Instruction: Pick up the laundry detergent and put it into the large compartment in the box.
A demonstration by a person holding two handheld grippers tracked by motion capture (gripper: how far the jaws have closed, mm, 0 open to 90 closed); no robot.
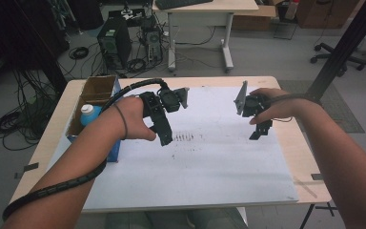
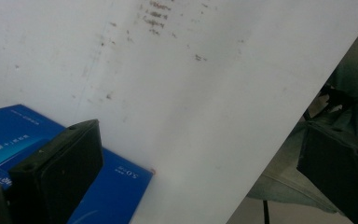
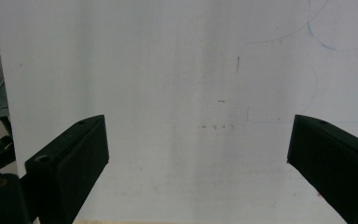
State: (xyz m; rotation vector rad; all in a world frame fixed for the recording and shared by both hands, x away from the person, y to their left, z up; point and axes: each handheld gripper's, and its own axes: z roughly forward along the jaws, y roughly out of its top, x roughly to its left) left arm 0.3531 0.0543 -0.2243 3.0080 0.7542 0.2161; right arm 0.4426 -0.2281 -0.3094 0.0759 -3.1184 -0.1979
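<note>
the open blue cardboard box (image 1: 97, 102) with a white, blue-capped bottle (image 1: 88, 113) standing in it sat at the table's left edge, just to the left of the left gripper (image 1: 164, 138), which was much the nearer of the two. that gripper's jaws stood wide with nothing between them, pointing down over the white sheet (image 1: 209, 162). the right gripper (image 1: 259, 131), also spread wide and empty, hovered well apart over the sheet's right side.
</note>
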